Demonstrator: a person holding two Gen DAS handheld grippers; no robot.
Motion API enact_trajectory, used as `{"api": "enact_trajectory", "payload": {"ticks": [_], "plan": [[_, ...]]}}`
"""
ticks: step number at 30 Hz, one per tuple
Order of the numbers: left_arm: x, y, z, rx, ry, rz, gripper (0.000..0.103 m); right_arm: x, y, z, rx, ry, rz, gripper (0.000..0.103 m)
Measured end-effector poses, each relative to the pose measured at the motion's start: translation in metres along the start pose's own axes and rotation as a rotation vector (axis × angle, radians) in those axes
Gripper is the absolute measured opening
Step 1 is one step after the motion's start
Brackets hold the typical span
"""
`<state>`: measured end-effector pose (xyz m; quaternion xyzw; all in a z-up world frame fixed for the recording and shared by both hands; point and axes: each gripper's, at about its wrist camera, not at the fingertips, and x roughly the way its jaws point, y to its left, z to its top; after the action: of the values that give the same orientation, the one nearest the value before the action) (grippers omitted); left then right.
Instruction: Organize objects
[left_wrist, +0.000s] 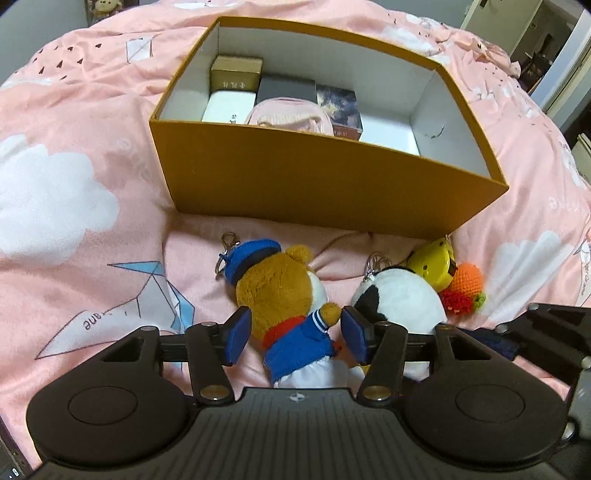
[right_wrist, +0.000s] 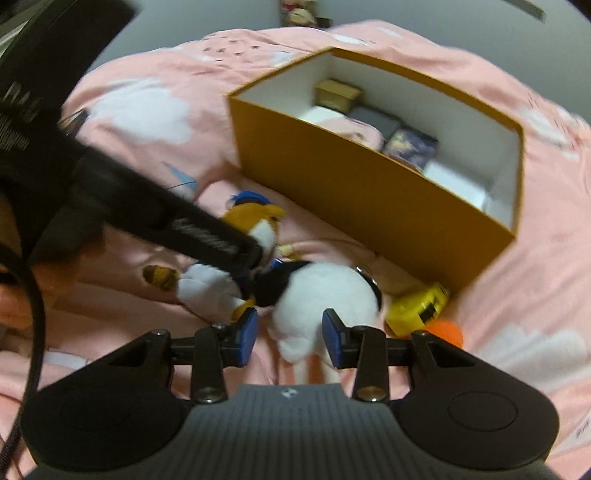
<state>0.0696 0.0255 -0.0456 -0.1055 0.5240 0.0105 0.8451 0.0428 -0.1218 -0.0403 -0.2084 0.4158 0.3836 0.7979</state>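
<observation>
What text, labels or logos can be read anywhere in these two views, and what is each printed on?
"ane", upside down and cut off, on the origami crane print of the pink bedsheet.
Gold characters on the olive box in the orange storage box: too small to read.
Dark marks on the white box: too small to read.
Pale lettering on the sheet at the right edge: distorted, unreadable.
White lettering on the left gripper in the right wrist view: blurred.

Both units are presenting matte black ribbed housings with round side discs and brass-coloured pivot screws. The left tool (left_wrist: 293, 334) and right tool (right_wrist: 290, 338) are showing blue pads (left_wrist: 238, 334). A black cable (right_wrist: 35, 332) is trailing past bare skin.
</observation>
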Motion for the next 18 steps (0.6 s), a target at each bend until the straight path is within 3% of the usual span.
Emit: {"api": "enact_trajectory", "payload": {"ticks": [2,4,8,14,16,18], "plan": [[0.0,0.002,0.0,-0.011,0.005,-0.011,0.064,0.006,0.003,0.001,-0.018,0.019,-0.017,0.044],[0.004,0.004,0.002,-0.023,0.016,-0.024,0.064,0.014,0.003,0.001,-0.02,0.045,-0.038,0.057],[0.009,0.0,0.004,-0.017,0.025,-0.016,0.064,0.029,0.001,-0.003,-0.033,0.072,-0.101,0.07],[0.017,-0.012,0.008,0.03,0.04,0.02,0.064,0.04,-0.01,-0.003,-0.023,0.074,-0.162,0.071],[0.019,-0.015,0.009,0.047,0.043,0.029,0.066,0.045,-0.018,-0.004,-0.006,0.082,-0.189,0.066],[0.021,-0.018,0.011,0.06,0.046,0.038,0.066,0.047,-0.028,-0.005,0.037,0.086,-0.165,0.066]]}}
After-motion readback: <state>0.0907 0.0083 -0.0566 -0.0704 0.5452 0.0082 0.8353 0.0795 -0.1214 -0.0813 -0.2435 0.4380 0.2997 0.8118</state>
